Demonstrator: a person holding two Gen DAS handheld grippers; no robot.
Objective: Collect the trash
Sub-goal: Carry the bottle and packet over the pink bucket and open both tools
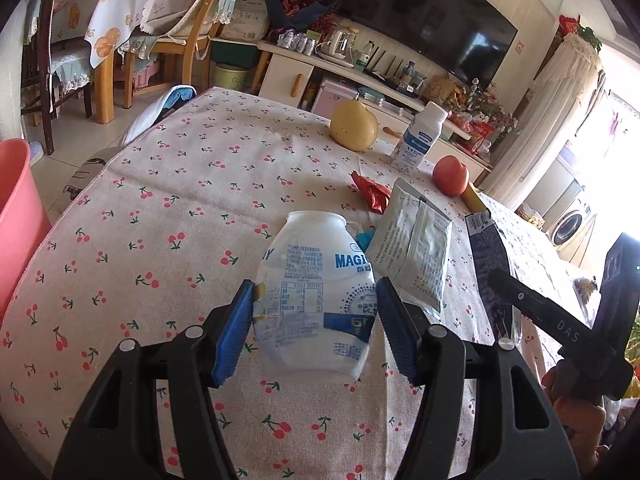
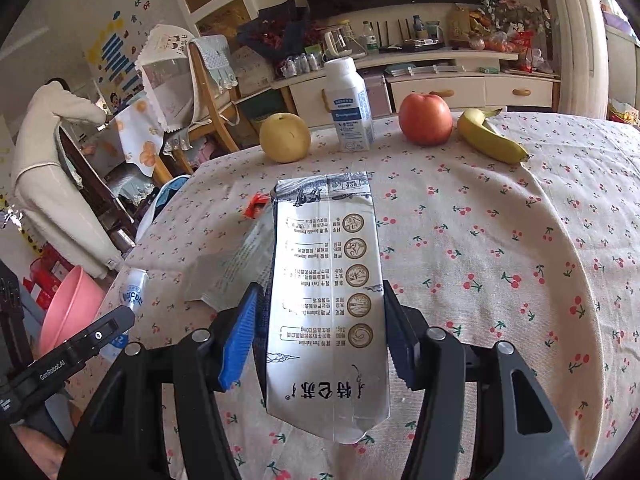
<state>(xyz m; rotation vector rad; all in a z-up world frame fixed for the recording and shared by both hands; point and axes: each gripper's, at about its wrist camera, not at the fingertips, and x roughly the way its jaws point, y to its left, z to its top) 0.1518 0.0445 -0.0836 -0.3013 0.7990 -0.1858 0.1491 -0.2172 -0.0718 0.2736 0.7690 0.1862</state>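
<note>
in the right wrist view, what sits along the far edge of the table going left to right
pear → white bottle → apple → banana

pear [image 2: 285, 137], apple [image 2: 425, 119], banana [image 2: 490, 137] (on cherry-print tablecloth [image 2: 500, 240]).

A home living room: wall television [image 1: 428, 12], dining chairs [image 1: 188, 28], washing machine [image 1: 570, 222], cherry-print tablecloth [image 1: 160, 220].

Cherry-print tablecloth [image 2: 500, 240], pear [image 2: 285, 138], milk bottle [image 2: 349, 108], apple [image 2: 426, 119], banana [image 2: 490, 136], red wrapper [image 1: 374, 194], grey sachet [image 1: 416, 248]
</note>
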